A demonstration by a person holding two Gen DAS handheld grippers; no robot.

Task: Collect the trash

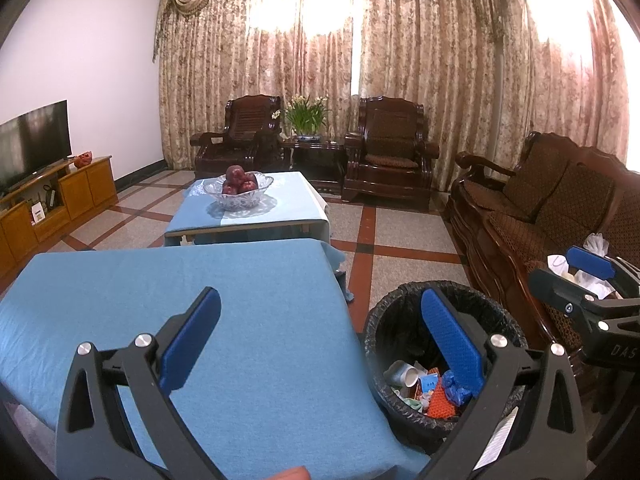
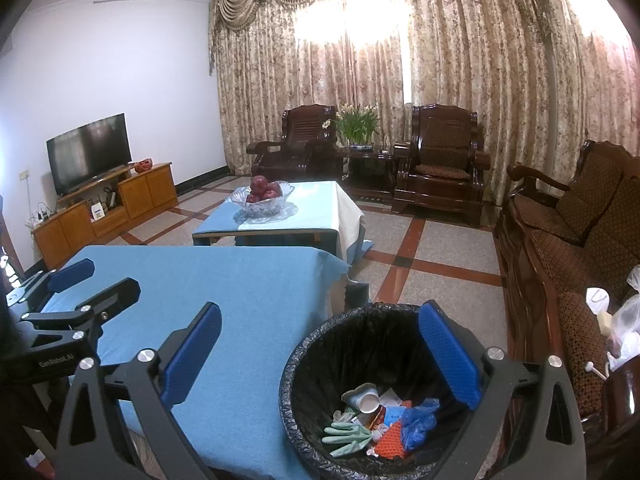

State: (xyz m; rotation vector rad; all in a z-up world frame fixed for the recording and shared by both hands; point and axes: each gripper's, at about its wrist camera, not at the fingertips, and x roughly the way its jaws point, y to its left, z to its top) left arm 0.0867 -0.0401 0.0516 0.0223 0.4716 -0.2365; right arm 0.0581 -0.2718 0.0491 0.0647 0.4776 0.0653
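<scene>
A round bin with a black liner (image 2: 384, 344) stands on the floor at the right edge of a blue-clothed table (image 2: 224, 292). Inside lies trash (image 2: 376, 420): paper cups, a green glove, a blue bag, an orange net, small packets. My right gripper (image 2: 320, 356) hangs open above the bin's near rim with nothing between its fingers. My left gripper (image 1: 320, 344) is open too, over the table's right edge (image 1: 256, 320), beside the bin (image 1: 400, 332). Each gripper shows in the other's view: the right gripper (image 1: 572, 276), the left gripper (image 2: 84, 280).
A second low table (image 2: 296, 212) with a glass bowl of red apples (image 2: 262, 196) stands further back. A wooden sofa (image 2: 580, 240) with plastic bags (image 2: 624, 320) lines the right. Two armchairs, a plant, curtains and a TV cabinet (image 2: 104, 204) ring the tiled floor.
</scene>
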